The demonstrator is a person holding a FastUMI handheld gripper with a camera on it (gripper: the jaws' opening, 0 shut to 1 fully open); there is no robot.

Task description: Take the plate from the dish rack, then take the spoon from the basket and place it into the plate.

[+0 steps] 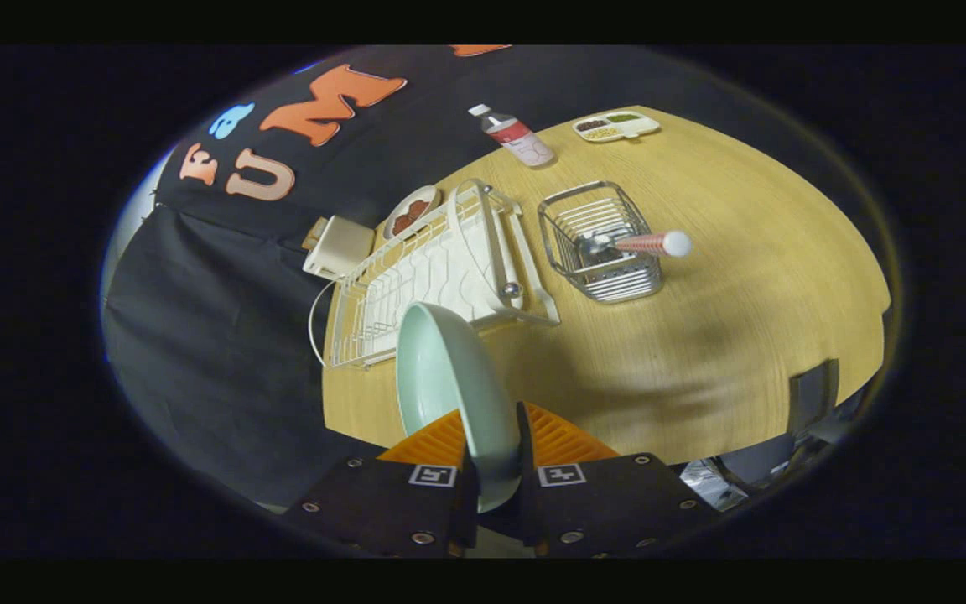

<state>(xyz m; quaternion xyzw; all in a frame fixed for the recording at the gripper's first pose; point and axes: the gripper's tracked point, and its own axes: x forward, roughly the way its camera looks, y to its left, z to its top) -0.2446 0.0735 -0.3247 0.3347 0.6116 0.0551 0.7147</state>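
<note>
A pale green plate [449, 377] stands on edge between my two fingers, and my gripper [495, 449] is shut on its rim, holding it above the wooden table [743, 319]. Beyond the plate lies the white wire dish rack [441, 268] with nothing standing in it. To the right of the rack sits a wire basket [600, 243]. A spoon [634, 244] with a metal bowl, a striped handle and a white ball end leans out of the basket toward the right.
A white box [338, 246] and a small dish of brown food [410, 214] sit behind the rack. A bottle [515, 136] lies farther back, next to a divided tray of food [615, 126]. Bare tabletop lies ahead and right of the fingers.
</note>
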